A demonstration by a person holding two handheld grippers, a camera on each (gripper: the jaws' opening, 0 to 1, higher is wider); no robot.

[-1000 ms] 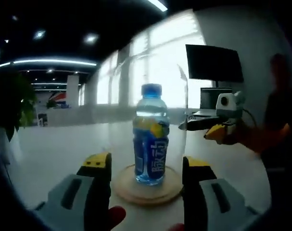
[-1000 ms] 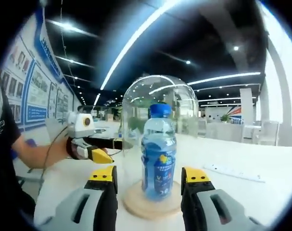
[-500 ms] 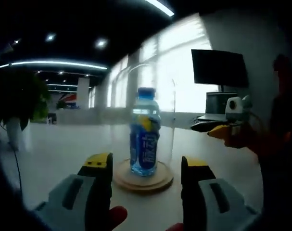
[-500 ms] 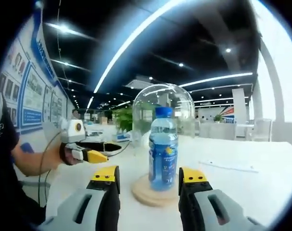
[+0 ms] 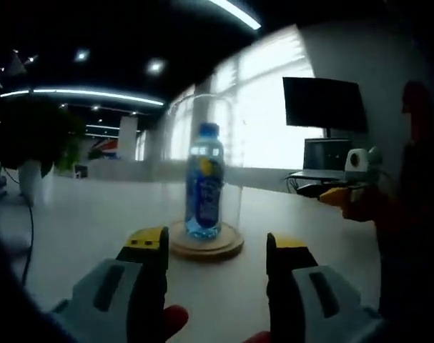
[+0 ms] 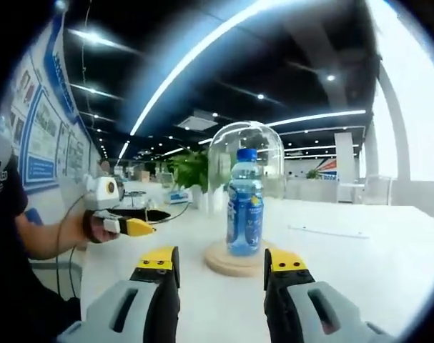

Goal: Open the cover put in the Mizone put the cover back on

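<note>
Standing upright on a round wooden base on the white table, the Mizone bottle sits under the clear glass dome. Left gripper and right gripper both have jaws spread, holding nothing, near the base but apart from it

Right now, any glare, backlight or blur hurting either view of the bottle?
Left gripper view: bright windows behind leave the bottle backlit and dim, the glass dome nearly washed out, slightly soft. Right gripper view: bottle evenly lit and sharper, ceiling lights reflecting on the dome; fisheye bends straight lines.
</note>
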